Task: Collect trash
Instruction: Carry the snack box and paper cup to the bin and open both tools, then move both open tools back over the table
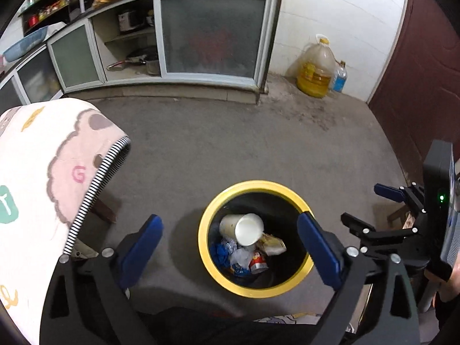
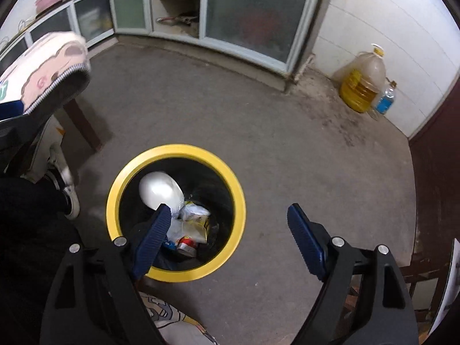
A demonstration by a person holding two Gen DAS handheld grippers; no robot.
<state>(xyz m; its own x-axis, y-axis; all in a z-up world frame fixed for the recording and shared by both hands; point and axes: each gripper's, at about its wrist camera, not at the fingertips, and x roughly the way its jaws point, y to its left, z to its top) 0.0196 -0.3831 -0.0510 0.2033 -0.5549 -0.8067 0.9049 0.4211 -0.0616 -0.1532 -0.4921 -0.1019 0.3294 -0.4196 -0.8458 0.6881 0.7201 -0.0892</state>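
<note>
Below, a white paper cup is lying on its side in the yellow-rimmed bin, its length slanting across the bin and its open mouth facing up toward the camera, resting on crumpled wrappers. The left gripper is hanging wide apart and empty above the bin. Only the right wrist view is showing a shoe beside the bin; there the right gripper is standing wide and empty, its left finger overlapping the cup.

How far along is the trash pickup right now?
Done: a white cup, wrappers and a red can lie inside the yellow-rimmed bin. In hand: nothing; the left gripper and right gripper are open above it. Left: no loose trash visible on the floor.
</note>
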